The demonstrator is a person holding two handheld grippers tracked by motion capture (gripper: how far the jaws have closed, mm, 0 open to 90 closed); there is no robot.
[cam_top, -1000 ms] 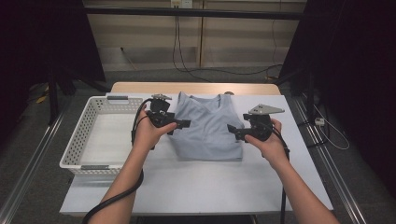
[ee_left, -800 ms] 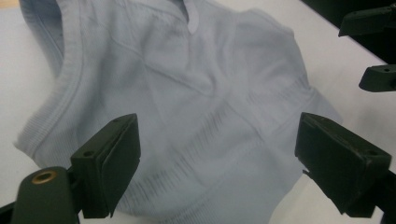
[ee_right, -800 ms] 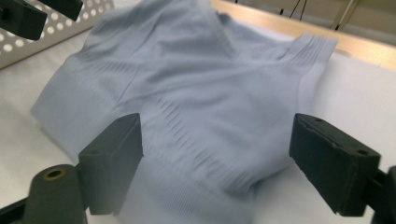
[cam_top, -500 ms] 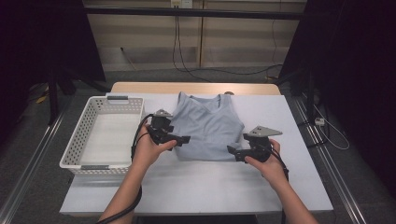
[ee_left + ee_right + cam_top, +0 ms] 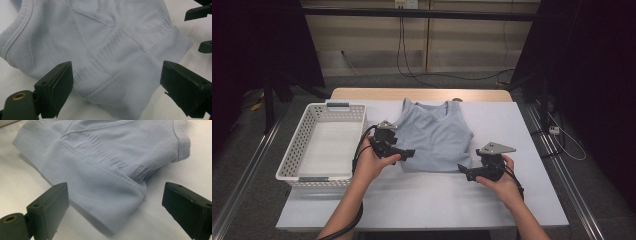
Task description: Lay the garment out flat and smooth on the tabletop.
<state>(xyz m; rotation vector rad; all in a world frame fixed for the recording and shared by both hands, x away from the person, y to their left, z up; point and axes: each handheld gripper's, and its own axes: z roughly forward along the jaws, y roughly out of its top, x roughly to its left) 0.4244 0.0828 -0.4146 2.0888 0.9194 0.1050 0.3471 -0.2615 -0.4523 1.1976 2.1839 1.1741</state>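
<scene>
The pale blue tank top (image 5: 434, 135) lies flat on the white table cover (image 5: 422, 200), neckline toward twelve o'clock and its folded lower edge toward six; a second ago both grippers hung higher over it, and now they have come down to that lower edge. The left gripper (image 5: 404, 154), earlier over the top's upper left, now sits at the fold's eight o'clock corner, while the right gripper (image 5: 463, 172), earlier out at three o'clock, sits at the four o'clock corner. In the left gripper view the left gripper (image 5: 116, 85) has its jaws spread wide, the ribbed hem between them but not pinched. In the right gripper view the right gripper (image 5: 116, 207) likewise stands wide apart, its jaws having just been opening, with the folded corner between them and no pad pressing on it. The garment itself has kept its place. The white mesh basket (image 5: 294, 155) stands at nine o'clock of the top, just beside the left hand (image 5: 371, 167), and holds nothing but its pale floor.
</scene>
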